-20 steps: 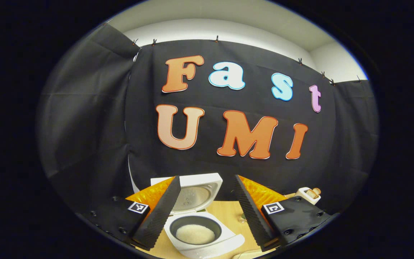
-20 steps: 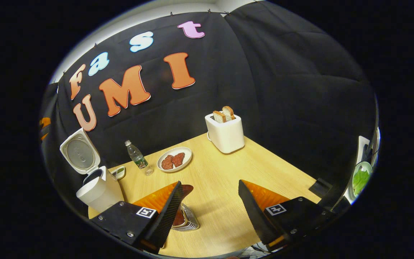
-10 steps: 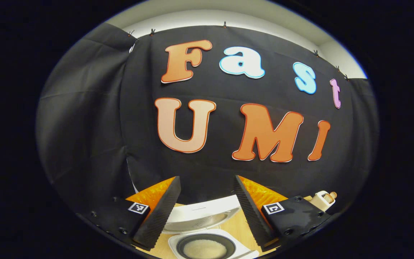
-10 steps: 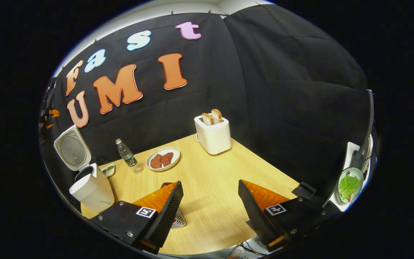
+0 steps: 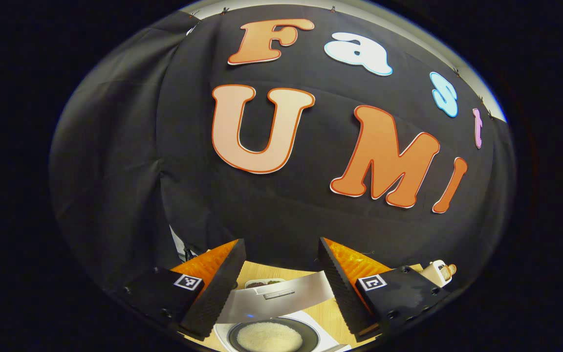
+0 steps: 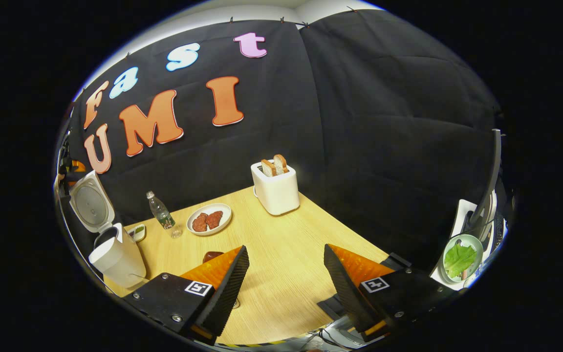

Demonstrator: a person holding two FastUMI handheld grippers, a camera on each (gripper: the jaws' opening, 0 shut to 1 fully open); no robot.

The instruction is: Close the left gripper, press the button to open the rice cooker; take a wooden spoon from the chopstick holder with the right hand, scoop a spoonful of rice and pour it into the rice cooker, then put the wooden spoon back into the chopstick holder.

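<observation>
In the left gripper view, our left tool (image 5: 281, 288) stands wide and empty, with the open rice cooker (image 5: 269, 318) at the bottom centre just under it, rice showing in the pot. In the right gripper view, our right tool (image 6: 286, 286) also stands wide and empty above the table (image 6: 286, 244), the cooker far at the left edge. We judge the left tool nearer.
</observation>
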